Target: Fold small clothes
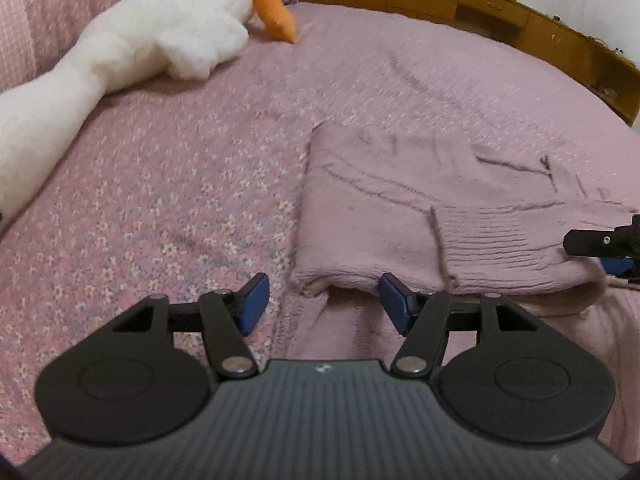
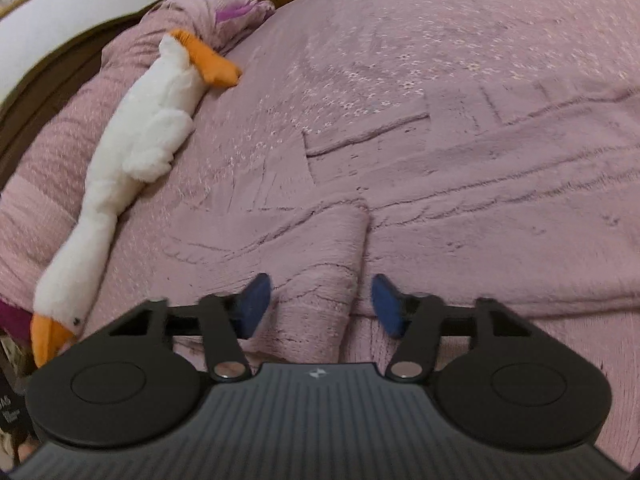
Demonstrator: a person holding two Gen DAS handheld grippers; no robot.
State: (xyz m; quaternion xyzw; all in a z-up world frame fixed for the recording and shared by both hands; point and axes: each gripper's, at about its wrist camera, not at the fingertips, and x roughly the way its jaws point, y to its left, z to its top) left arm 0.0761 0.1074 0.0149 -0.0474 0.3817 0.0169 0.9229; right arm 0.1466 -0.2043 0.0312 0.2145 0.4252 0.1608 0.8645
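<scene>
A pink knit sweater lies partly folded on the pink flowered bedspread. In the left wrist view my left gripper stands open at the sweater's near left corner, and the cloth edge lies between the blue pads untouched. A black finger of my right gripper shows at the right edge, over the ribbed hem. In the right wrist view my right gripper is open, and a rounded fold of the sweater runs in between its pads without being pinched.
A long white plush goose with orange beak and feet lies along the left side of the bed, also the plush goose in the left view. A rolled pink quilt lies behind it. A wooden headboard borders the far side.
</scene>
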